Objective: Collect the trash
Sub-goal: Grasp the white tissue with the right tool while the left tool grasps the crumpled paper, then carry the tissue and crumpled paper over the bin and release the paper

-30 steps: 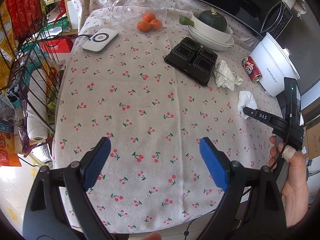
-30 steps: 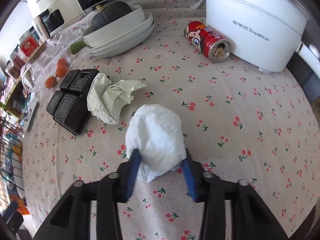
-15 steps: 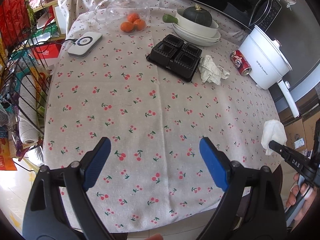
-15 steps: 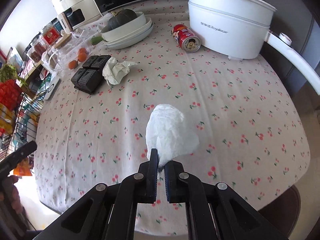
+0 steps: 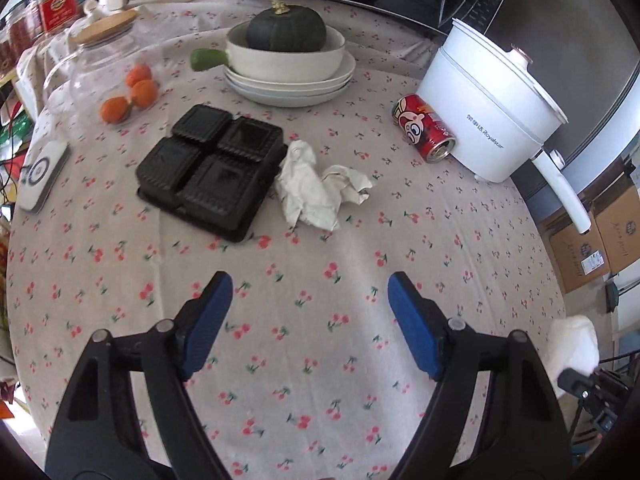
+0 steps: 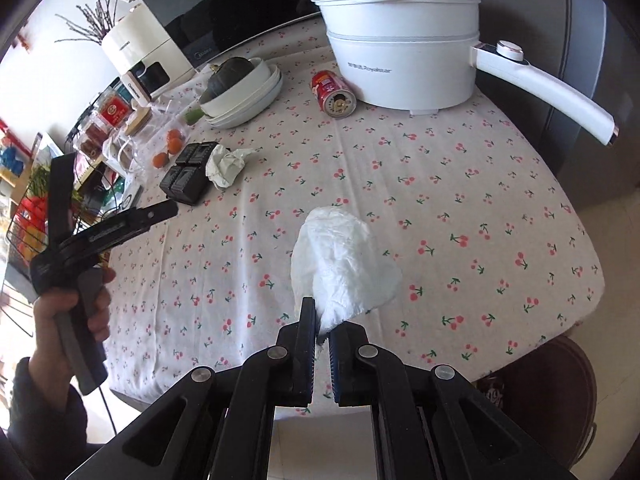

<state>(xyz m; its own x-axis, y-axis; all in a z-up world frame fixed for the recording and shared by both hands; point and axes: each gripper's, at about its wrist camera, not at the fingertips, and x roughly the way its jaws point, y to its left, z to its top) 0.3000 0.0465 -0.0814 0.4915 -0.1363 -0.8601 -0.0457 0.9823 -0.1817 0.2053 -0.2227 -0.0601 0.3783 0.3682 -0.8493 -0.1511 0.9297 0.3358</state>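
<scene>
A round table covered in a cherry-print cloth, seen from two handheld grippers.

The right gripper has its jaws clamped together on the lower edge of a white tissue, which is held up off the cloth above the near part of the table. In the left view the same tissue shows at the far right edge, beyond the table's rim.

The left gripper hovers over the near middle of the table with its blue pads apart and nothing between them; its jaws have just been closing somewhat. From the right view it appears at the left, gripped by a hand.

Beyond the left gripper, mid-table, lies a crumpled paper wad, touching the right side of a black plastic tray with four compartments. Farther right, a red can lies on its side, just beside a white electric pot. At the far side sits a stack of white dishes holding a dark green squash. To the far left are three small oranges and a glass jar with a wooden lid.
</scene>
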